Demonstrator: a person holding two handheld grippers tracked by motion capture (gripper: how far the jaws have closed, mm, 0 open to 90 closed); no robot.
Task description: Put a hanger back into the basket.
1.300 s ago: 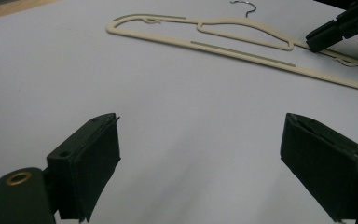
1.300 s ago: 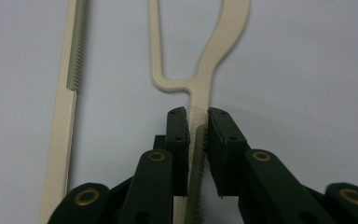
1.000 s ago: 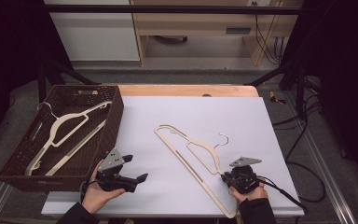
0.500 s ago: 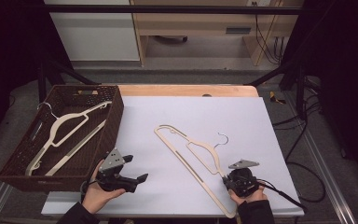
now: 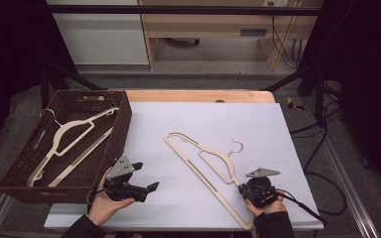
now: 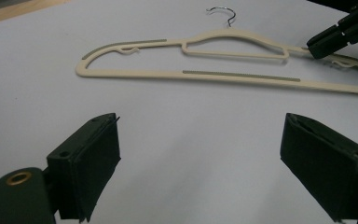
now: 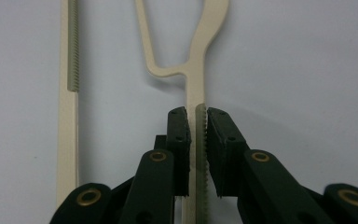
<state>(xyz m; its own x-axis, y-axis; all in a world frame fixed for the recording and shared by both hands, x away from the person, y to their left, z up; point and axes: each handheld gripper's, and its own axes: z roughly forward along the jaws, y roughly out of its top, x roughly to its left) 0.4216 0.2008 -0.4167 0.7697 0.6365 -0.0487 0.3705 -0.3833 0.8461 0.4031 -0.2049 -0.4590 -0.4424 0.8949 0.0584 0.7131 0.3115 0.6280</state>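
**Jaw State: Right Clamped on Hanger, Left Released**

Jaws of the right gripper (image 7: 196, 116) have just been closing and now clench the shoulder bar of the cream hanger (image 5: 206, 166); hanger lies flat on the white table (image 5: 178, 119), near right; left gripper (image 5: 144, 178) stands spread wide, grasping nothing, near left beside the wicker basket (image 5: 124, 124).

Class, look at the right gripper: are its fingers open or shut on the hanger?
Shut on it: the right gripper has just been closing, and its fingers pinch the hanger arm.
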